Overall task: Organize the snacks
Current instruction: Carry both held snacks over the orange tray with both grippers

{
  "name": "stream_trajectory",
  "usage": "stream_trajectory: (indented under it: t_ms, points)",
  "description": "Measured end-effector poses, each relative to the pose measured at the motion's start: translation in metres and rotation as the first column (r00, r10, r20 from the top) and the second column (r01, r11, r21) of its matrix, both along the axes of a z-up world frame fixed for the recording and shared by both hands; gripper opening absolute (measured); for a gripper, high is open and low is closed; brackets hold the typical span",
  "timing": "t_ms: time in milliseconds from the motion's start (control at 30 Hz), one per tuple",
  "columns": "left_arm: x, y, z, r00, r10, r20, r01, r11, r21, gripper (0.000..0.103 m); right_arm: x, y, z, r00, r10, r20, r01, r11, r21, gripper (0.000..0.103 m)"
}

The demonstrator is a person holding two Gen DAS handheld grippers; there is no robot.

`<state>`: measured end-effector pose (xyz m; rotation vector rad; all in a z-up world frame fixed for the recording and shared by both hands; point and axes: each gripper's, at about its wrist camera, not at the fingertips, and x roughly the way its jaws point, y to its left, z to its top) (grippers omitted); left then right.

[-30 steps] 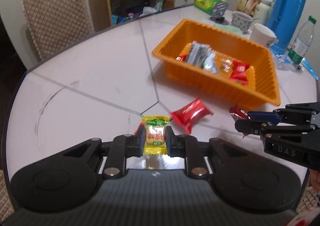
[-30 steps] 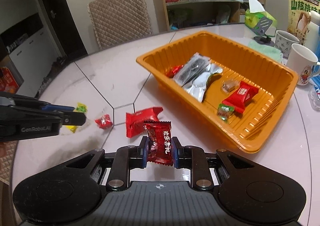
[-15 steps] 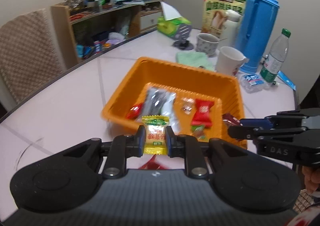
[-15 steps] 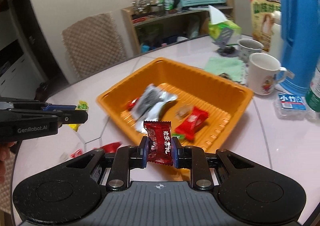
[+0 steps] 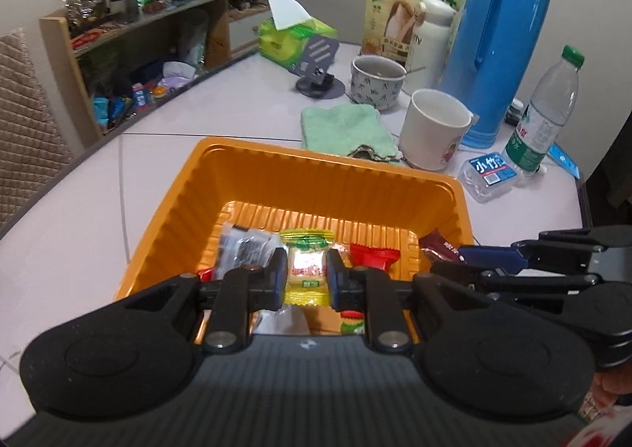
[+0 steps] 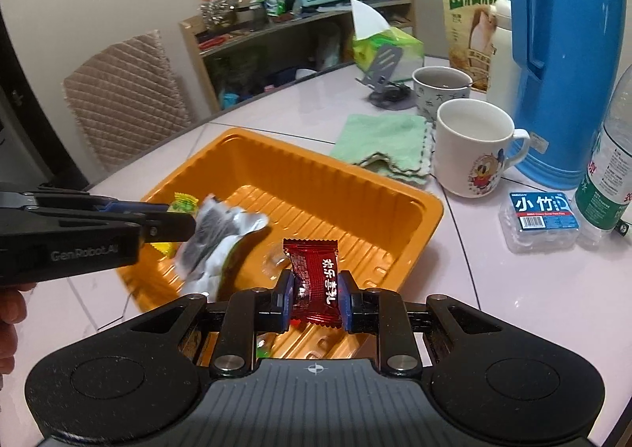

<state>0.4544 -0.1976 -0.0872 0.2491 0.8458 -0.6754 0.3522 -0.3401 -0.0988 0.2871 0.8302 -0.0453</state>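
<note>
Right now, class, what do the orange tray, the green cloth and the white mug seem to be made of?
Orange tray: probably thin moulded plastic, glossy; its walls and floor are ribbed and catch the light.
Green cloth: soft woven or terry fabric, matt; it lies folded with limp, wavy edges.
White mug: likely glazed ceramic; thick rim, smooth shine, printed cartoon.

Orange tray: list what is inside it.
The orange tray holds silver-black packets, a red candy and a small green-topped one. Both grippers hide the rest.
</note>
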Motion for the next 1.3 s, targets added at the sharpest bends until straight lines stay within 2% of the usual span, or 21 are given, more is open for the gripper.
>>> stream_trajectory:
  t_ms: [267, 700, 1167, 1300]
  points:
    - [0.026, -0.028, -0.019, 0.999, -0.036, -0.024, 0.037, 0.999, 0.037, 0.019, 0.023, -0.01, -0.008, 0.999, -0.03, -0.013, 0.03, 0.999, -0.014, 0.024]
    - [0.042, -0.034, -0.032, 0.998, -0.044, -0.046, 0.046, 0.998, 0.046, 0.02, 0.031, -0.019, -0.012, 0.999, -0.044, -0.013, 0.044, 0.999, -0.03, 0.024]
    - [0.042, 0.007, -0.001, 0.999, 0.042, -0.025, -0.042, 0.999, -0.012, 0.022, 0.03, -0.02, -0.008, 0.999, -0.051, -0.012, 0.051, 0.998, -0.043, 0.024]
    - [0.036, 0.022, 0.009, 0.998, 0.065, -0.006, -0.065, 0.998, -0.023, 0.022, 0.031, -0.02, -0.002, 0.998, -0.049, 0.041, 0.051, 0.997, -0.05, 0.024]
